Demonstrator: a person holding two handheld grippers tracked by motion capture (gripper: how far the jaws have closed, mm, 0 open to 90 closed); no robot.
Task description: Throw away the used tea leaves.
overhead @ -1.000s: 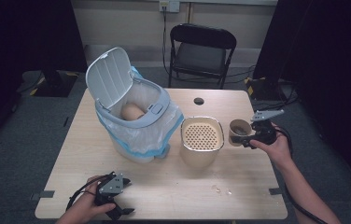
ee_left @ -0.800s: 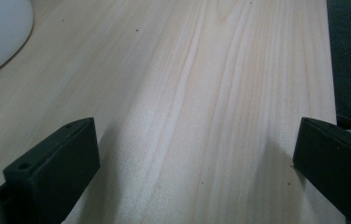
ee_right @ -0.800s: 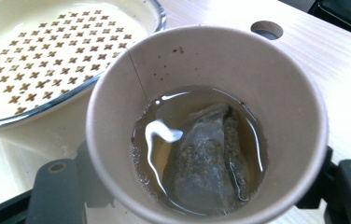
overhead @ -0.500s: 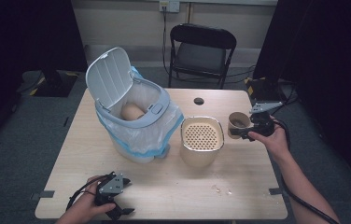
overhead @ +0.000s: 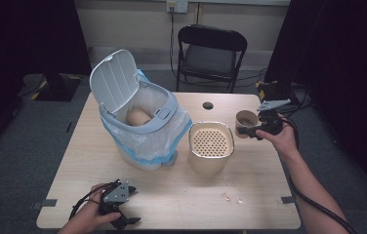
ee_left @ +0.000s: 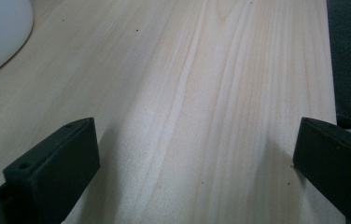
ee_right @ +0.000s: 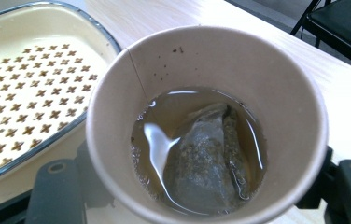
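A brown paper cup (overhead: 244, 122) is held at the right side of the table, with my right gripper (overhead: 248, 129) shut on its wall. In the right gripper view the cup (ee_right: 201, 60) holds brown tea and a soaked tea bag (ee_right: 206, 158), and the jaws of the right gripper (ee_right: 201, 191) stand on either side of it. A cream container with a perforated top (overhead: 211, 141) sits just left of the cup. My left gripper (overhead: 132, 205) rests on the table near the front left edge, and in its own view the left gripper (ee_left: 197, 154) is open over bare wood.
A white bin (overhead: 142, 131) with its lid up and a plastic liner stands at the middle left, with a tan thing inside. A black folding chair (overhead: 211, 53) stands behind the table. Small scraps (overhead: 230, 197) lie near the front right. A dark round hole (overhead: 208, 105) marks the tabletop's far side.
My right hand has carried the cup a little toward the far side of the table and slightly left. The left gripper has stayed where it was.
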